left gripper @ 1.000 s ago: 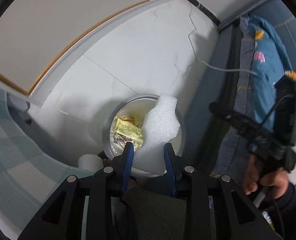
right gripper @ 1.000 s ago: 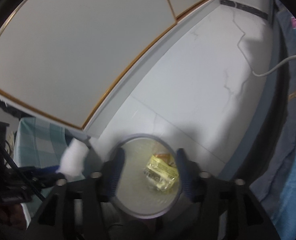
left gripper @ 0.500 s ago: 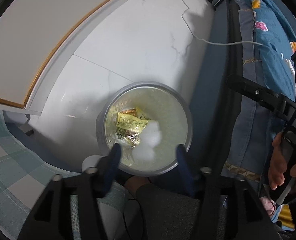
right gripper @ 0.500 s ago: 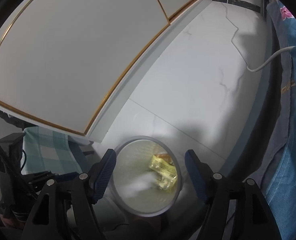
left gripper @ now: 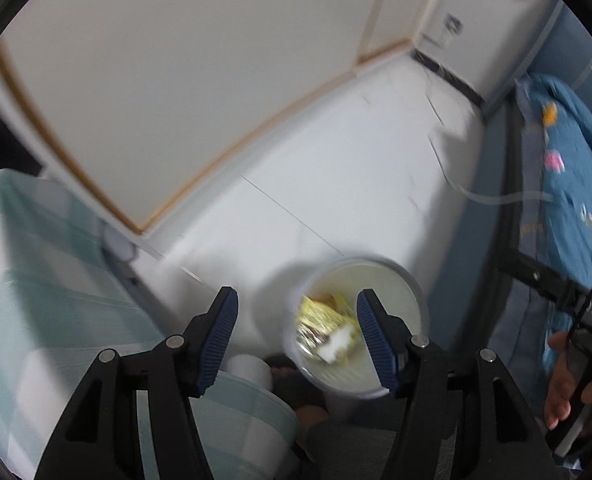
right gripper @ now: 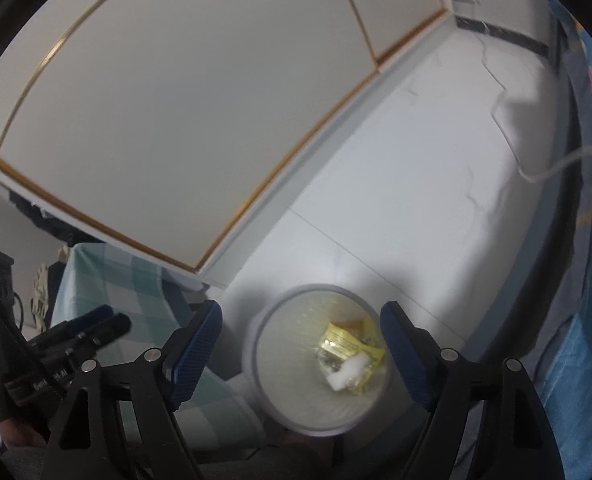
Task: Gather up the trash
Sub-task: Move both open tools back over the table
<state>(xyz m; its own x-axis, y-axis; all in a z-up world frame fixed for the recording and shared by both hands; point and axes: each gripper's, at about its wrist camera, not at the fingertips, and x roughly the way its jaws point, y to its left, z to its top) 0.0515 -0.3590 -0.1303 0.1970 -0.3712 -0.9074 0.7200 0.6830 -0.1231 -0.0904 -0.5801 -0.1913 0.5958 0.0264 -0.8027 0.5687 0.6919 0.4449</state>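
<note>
The white foam chunk [right gripper: 348, 374] is sitting down inside our trash bin [right gripper: 255, 344], lying on top of the yellow snack wrappers [right gripper: 346, 342]. From the right wrist view the bin is at about 6 o'clock, just below centre, and the foam sits toward 4 o'clock within it. From the left wrist view the same bin [left gripper: 410, 292] shows at roughly 5 o'clock, with the foam [left gripper: 338, 344] near its lower inner edge next to the wrappers [left gripper: 316, 316]; that view is pretty blurry.

Our left gripper [left gripper: 298, 334] has its jaws standing about half apart with nothing between the pads, just floor and the bin's rim seen through the gap. Our right gripper [right gripper: 300, 354] has its jaws wide and opening further, again gripping nothing; the bin simply shows between them from above.

Outward from there: the bin stands on a white tiled floor [right gripper: 416, 184]. At 9 o'clock in both views there's a green checked cloth [left gripper: 35, 280]. A white cable [right gripper: 556, 164] trails across the floor at 2 o'clock, beside blue patterned bedding [left gripper: 568, 184] along the right edge. White cabinet doors with thin gold trim [right gripper: 175, 100] fill the top. A hand [left gripper: 568, 384] holding the other gripper's handle shows at 4 o'clock in the left view.
</note>
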